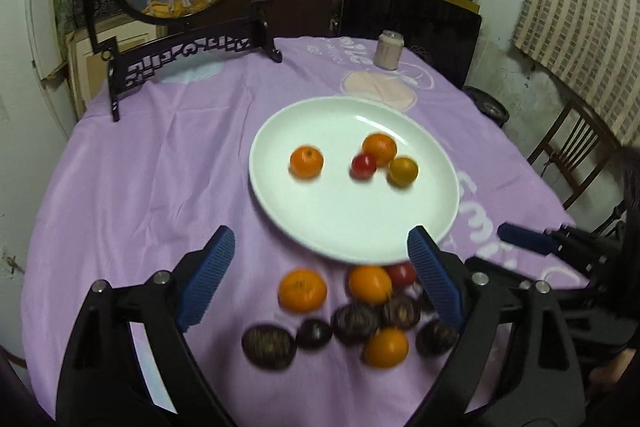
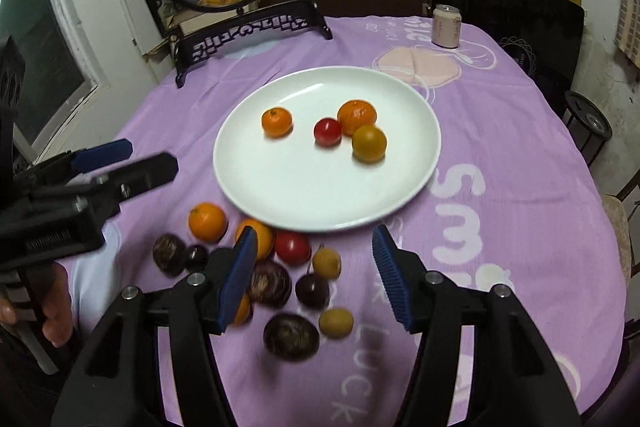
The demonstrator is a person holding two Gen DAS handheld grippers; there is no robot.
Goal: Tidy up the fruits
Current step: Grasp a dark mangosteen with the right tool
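A white plate (image 1: 320,227) (image 2: 256,183) on the purple cloth holds two oranges (image 1: 306,161) (image 2: 357,115), a red fruit (image 1: 363,166) (image 2: 327,131) and a yellow-orange fruit (image 1: 403,171) (image 2: 369,143). In front of it lies a loose pile: oranges (image 1: 302,289) (image 2: 207,221), a red fruit (image 2: 293,247), dark purple fruits (image 1: 269,346) (image 2: 291,337) and small yellow fruits (image 2: 336,323). My left gripper (image 1: 320,279) is open and empty above the pile. My right gripper (image 2: 316,275) is open and empty above the pile's right side.
A framed deer screen on a black stand (image 1: 184,51) (image 2: 248,27) stands at the back left of the table. A pink can (image 1: 387,50) (image 2: 447,26) stands at the back. A chair (image 1: 572,147) and a stool (image 2: 588,123) are to the right.
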